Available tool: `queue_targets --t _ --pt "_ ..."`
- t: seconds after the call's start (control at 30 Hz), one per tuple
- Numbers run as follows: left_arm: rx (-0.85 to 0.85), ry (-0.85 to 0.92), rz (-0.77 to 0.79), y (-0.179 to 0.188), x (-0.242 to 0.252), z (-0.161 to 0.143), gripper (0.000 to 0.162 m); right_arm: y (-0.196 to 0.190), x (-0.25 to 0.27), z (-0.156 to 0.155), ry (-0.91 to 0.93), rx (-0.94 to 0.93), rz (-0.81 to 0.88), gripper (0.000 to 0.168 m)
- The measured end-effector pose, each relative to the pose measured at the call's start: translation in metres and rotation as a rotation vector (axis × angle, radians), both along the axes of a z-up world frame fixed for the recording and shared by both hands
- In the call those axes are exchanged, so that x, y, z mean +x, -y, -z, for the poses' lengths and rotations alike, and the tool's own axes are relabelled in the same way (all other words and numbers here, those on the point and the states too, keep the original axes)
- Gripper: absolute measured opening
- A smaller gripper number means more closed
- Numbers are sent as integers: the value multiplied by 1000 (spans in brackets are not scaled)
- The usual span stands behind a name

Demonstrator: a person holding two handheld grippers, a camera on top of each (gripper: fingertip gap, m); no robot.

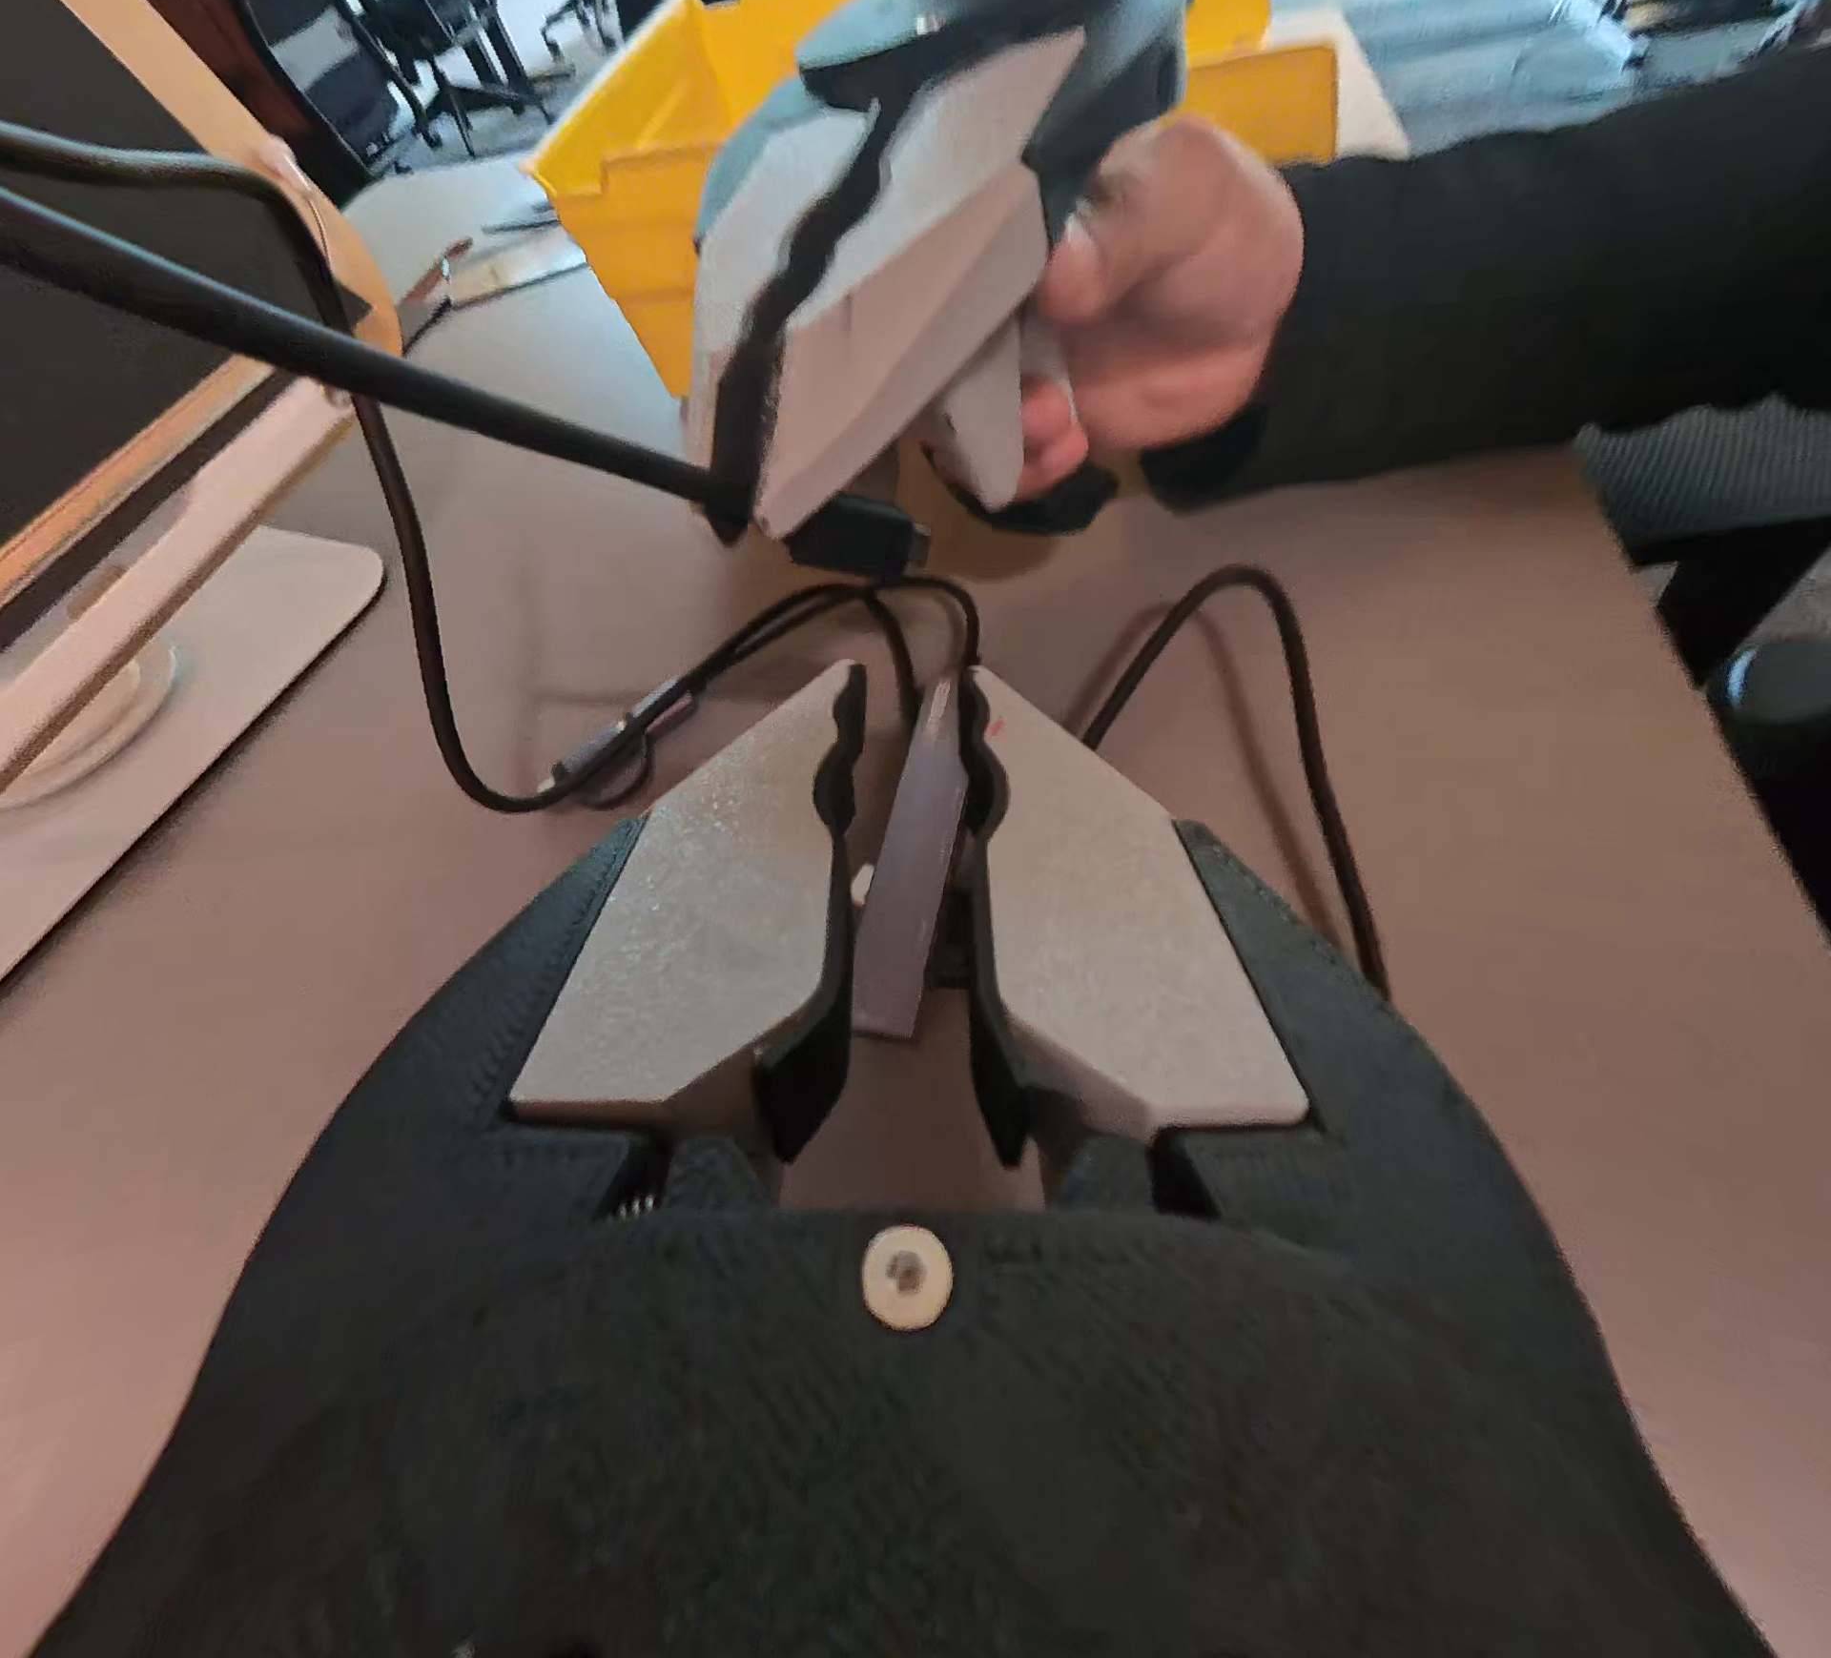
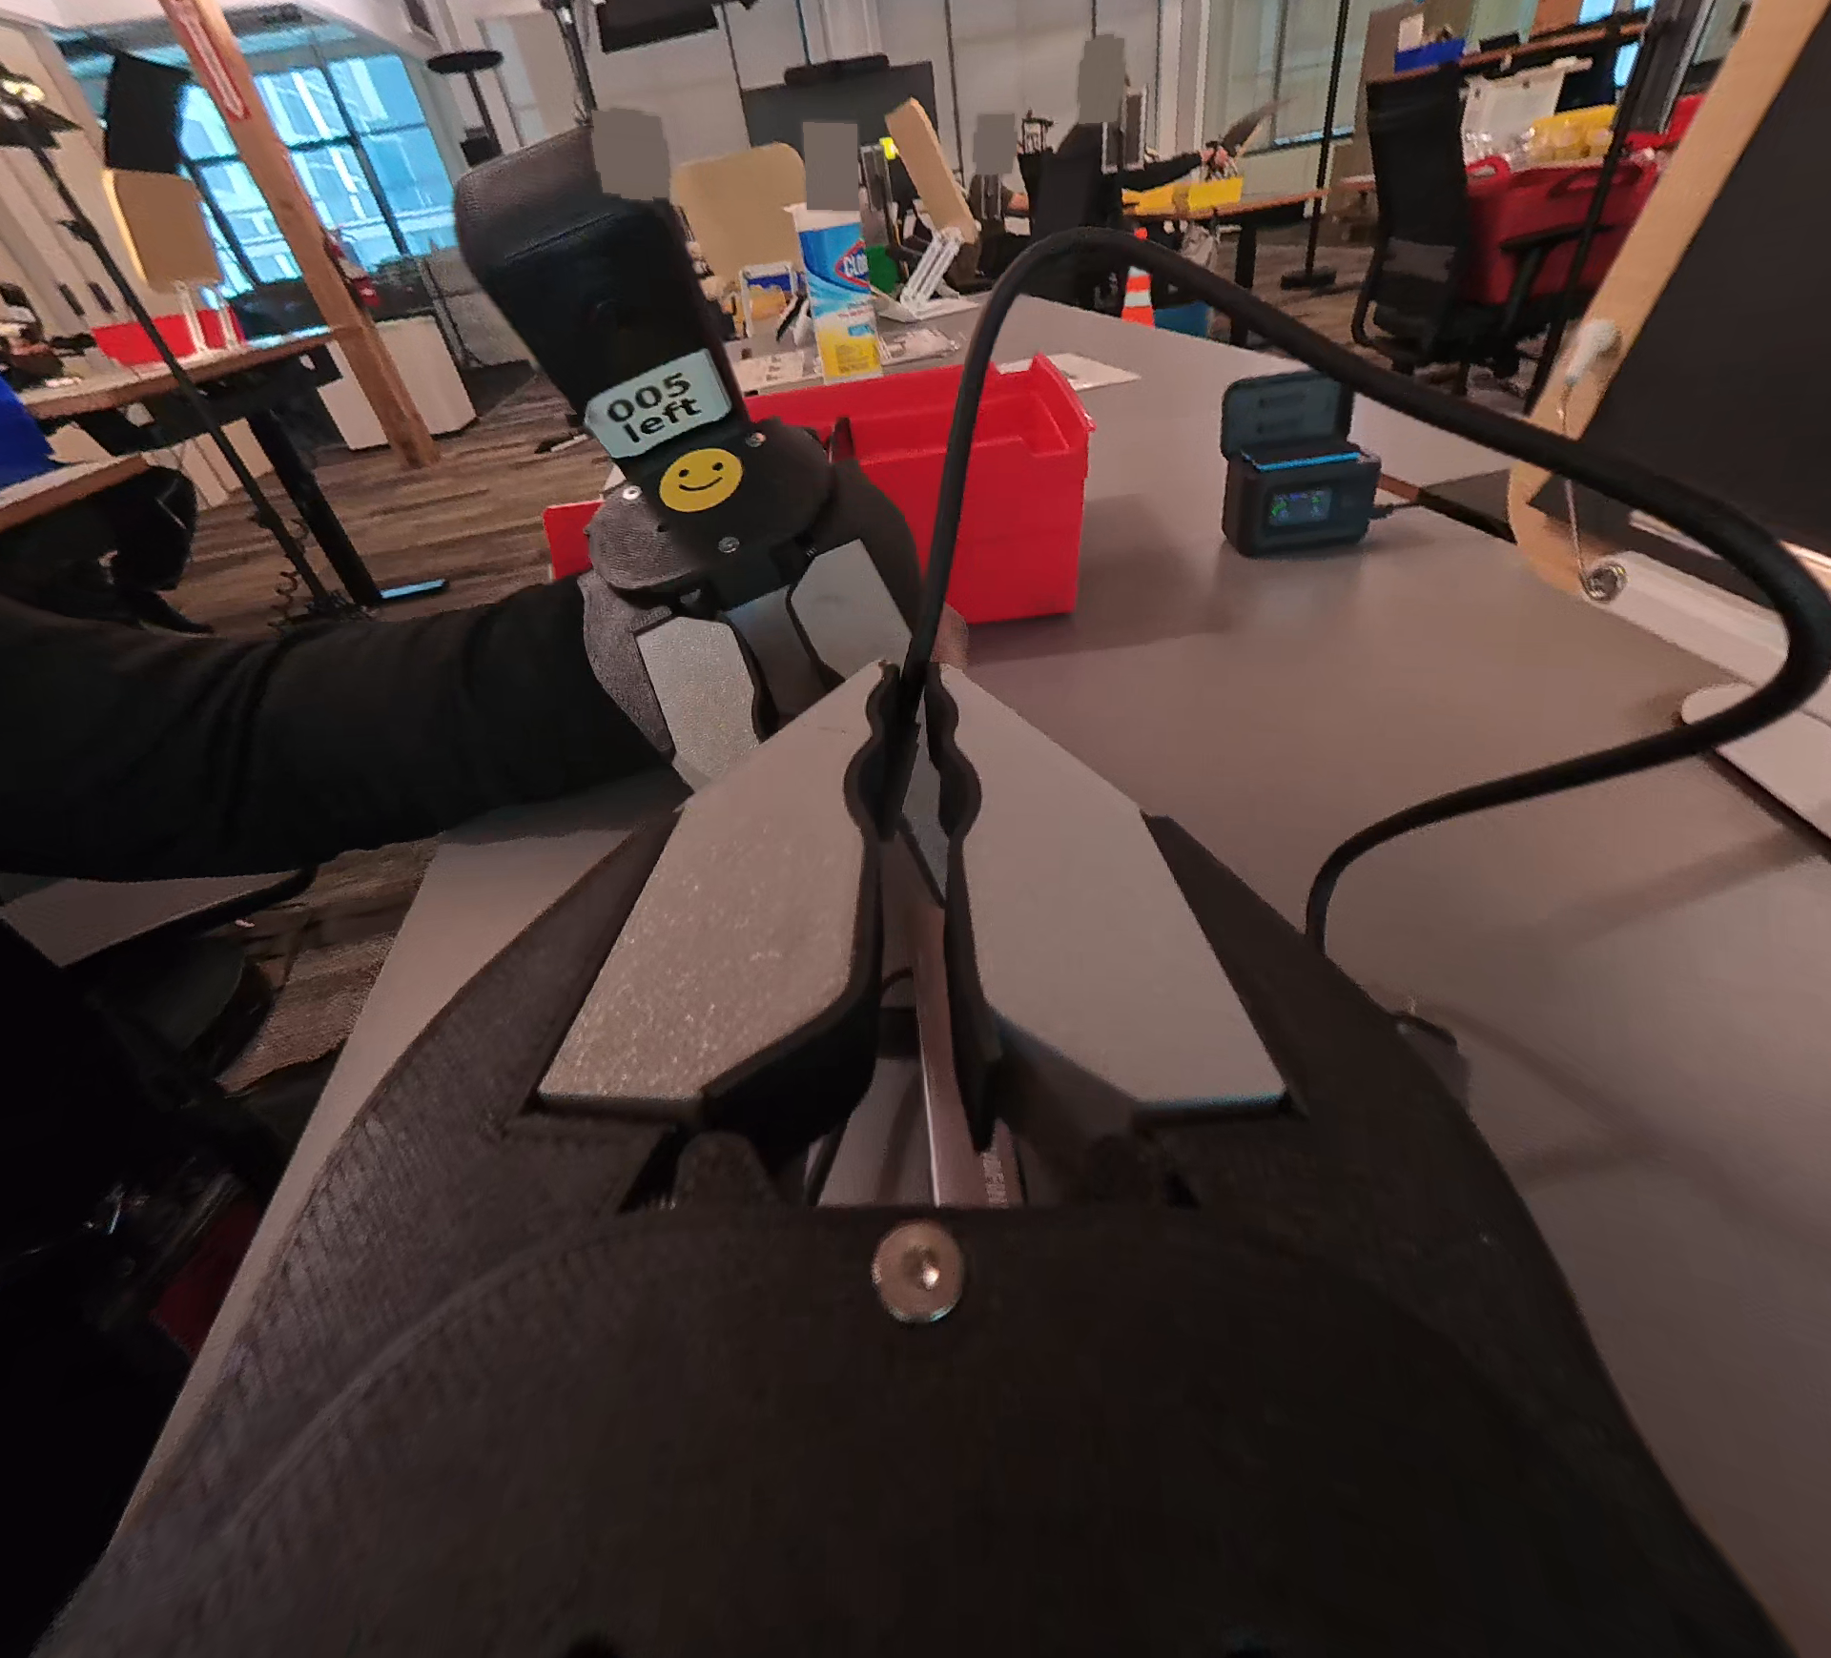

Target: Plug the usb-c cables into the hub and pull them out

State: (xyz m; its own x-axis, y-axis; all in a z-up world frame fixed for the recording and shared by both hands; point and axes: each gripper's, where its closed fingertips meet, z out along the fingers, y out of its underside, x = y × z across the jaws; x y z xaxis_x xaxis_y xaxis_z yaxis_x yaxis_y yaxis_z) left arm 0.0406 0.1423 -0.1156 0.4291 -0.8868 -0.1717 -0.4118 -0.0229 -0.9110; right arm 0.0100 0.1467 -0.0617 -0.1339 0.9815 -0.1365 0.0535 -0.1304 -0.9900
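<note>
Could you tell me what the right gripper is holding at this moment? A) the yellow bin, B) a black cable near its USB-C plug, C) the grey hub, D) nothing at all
B: in the left wrist view the right gripper is shut on the black cable, its plug sticking out free above the table, while the left gripper holds the grey hub.

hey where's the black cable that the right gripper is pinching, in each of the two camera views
Left wrist view: the thick black cable runs from the left edge to the right gripper, above centre.
Right wrist view: it rises from between that gripper's fingertips at centre, arching right.
Shared landmark: the slim grey metal hub, clamped in the left gripper.
</note>
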Motion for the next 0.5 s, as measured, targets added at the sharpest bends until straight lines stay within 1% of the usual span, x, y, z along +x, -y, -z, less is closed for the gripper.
queue_targets --t 0.1,0.17,0.27,0.33,0.4,0.5 --pt "12 111 6 2 8 -18 17 3 -3 -2 -15 40 10 2" --pt "4 162 21 4 11 -25 16 6 -2 -8 -45 58 8 2" --pt "-12 230 25 3 11 -31 6 7 -1 -12 -66 76 8 2" --pt "-40 269 41 5 12 -33 6 8 -1 -15 -76 86 7 2" --pt "-65 282 36 3 12 -33 12 10 0 -15 -80 97 3 2" --pt "-92 316 73 8 14 -36 19 12 -1 -15 -77 98 -8 2"
